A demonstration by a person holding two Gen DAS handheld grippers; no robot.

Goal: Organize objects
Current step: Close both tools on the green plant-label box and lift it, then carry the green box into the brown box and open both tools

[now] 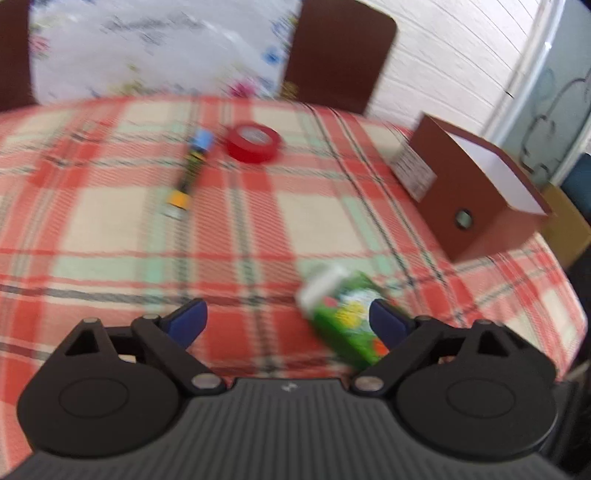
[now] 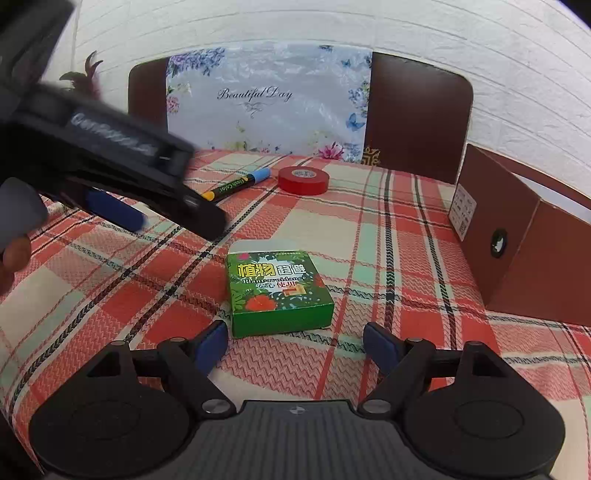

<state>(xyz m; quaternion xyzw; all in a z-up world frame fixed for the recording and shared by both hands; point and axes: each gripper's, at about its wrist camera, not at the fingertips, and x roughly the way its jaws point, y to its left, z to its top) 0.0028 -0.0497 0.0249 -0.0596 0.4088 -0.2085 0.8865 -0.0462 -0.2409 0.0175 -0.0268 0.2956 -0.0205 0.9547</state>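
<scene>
Nearest the right camera: right gripper (image 2: 295, 345), jaws apart, empty
Just ahead: green box (image 2: 279, 293) flat on plaid tablecloth (image 2: 388, 236)
Left gripper (image 1: 288, 321): jaws wide, nothing clasped
Farther: marker (image 2: 240, 183), red tape roll (image 2: 303, 180)
Right edge: brown box (image 2: 524, 258)

Black grippers (image 2: 295, 345) (blue finger pads (image 2: 212, 345))

A white brick-patterned wall (image 2: 369, 29) backs two brown chairs (image 2: 417, 114) and what seems a glazed door (image 1: 554, 103).
</scene>
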